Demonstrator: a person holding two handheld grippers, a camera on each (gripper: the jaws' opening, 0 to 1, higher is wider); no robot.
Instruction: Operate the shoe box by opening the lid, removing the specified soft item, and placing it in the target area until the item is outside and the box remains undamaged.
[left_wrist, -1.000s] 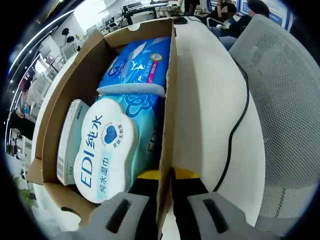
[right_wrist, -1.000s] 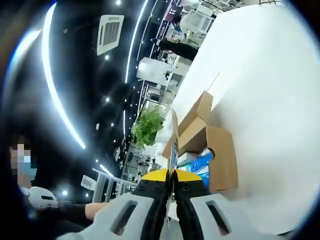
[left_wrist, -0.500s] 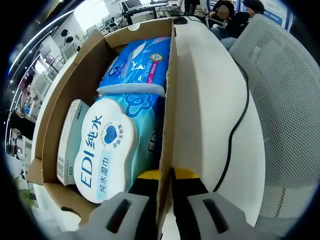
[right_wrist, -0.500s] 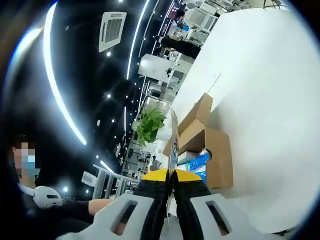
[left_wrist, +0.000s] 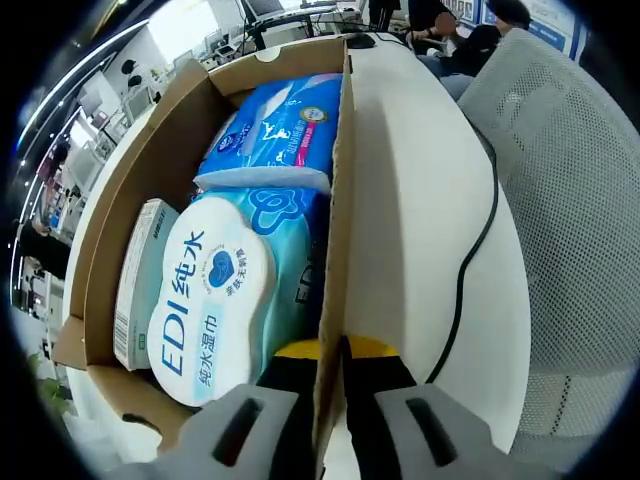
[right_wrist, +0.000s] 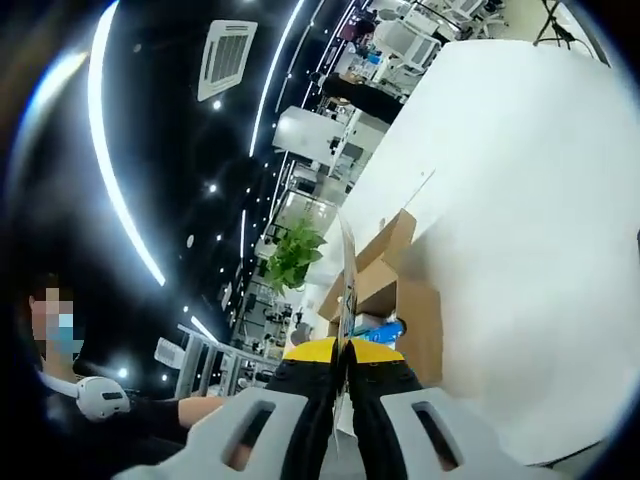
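At lower centre of both frames, my left tool pinches the box wall and my right tool the lid; next I must free one for the wipes pack.

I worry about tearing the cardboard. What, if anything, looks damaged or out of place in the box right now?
Nothing stands out. The box is open with straight, untorn walls, the left gripper pinching one wall's edge. The wet wipes pack and blue pack lie flat inside. The right gripper holds a thin cardboard flap.
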